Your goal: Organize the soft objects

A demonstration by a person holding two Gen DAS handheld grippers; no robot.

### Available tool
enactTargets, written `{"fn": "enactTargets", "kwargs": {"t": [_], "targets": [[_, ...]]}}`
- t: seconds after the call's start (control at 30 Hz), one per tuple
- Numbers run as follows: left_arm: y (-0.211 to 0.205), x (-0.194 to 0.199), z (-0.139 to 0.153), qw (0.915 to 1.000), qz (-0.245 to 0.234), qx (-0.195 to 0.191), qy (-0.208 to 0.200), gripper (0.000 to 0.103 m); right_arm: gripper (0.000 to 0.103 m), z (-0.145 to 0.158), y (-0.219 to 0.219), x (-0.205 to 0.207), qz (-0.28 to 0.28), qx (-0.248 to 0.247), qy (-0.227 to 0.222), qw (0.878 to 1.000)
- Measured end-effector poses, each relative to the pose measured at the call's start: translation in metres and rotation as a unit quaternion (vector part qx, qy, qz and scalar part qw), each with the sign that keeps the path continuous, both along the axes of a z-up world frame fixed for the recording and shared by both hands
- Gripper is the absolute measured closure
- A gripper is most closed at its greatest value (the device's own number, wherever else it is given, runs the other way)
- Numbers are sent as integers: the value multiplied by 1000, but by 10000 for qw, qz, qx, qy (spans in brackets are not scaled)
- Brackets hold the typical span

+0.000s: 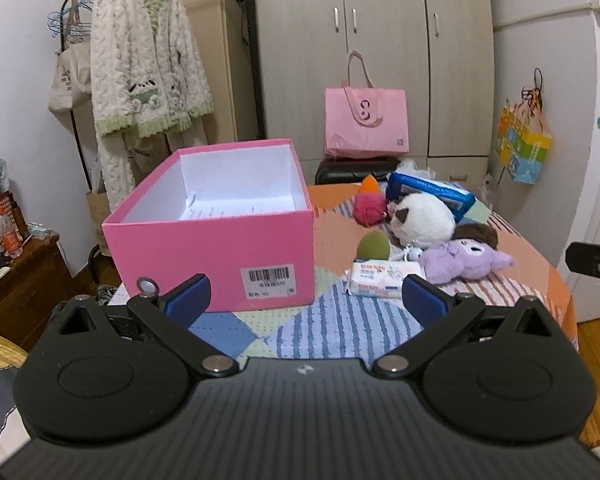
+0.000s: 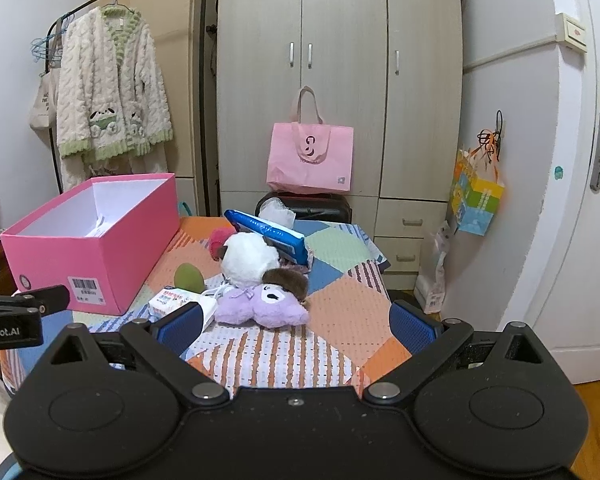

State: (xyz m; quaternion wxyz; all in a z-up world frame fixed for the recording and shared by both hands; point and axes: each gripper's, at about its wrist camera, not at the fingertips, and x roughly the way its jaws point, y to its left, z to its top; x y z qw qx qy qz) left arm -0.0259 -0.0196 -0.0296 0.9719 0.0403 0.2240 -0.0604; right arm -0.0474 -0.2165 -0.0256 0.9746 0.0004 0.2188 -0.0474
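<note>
A: How are the two grippers sitting?

B: The left gripper [image 1: 306, 294] is hovering with its fingers [image 1: 191, 294] spread wide and holding nothing, facing the short end of the pink box [image 1: 216, 248]. The right gripper [image 2: 296, 326] is hanging the same way, fingers [image 2: 412, 326] splayed apart and empty, pointing over the patchwork tabletop [image 2: 340, 312].

A: And the box?

B: It is standing open on the left part of the tabletop, barcode label facing the cameras, with white paper lying inside.

A: Where are the soft things lying?

B: They are bunching up to the right of the box. The purple plush [image 2: 264, 304] is lying nearest, touching the white plush [image 2: 248, 258] behind it. The green sponge [image 2: 189, 278] is sitting between the box and the white plush, just behind the tissue pack [image 2: 170, 300]. The blue wipes pack [image 2: 272, 236] is leaning at the back, beside the pink ball [image 1: 368, 208].
</note>
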Motion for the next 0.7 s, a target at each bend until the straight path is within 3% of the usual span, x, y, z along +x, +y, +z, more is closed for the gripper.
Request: {"fn": "enactTargets", "kwargs": {"t": [0.3, 0.5, 0.7], "targets": [[-2, 10, 3, 9992, -330, -229, 75, 0, 2, -7, -11, 2, 365, 118, -184, 9991], [-15, 23, 5, 9975, -655, -267, -80, 0, 2, -26, -38, 18, 760, 681, -508, 9935], [-45, 52, 0, 9902, -1363, -265, 133, 0, 2, -52, -47, 55, 1171, 543, -137, 9915]]}}
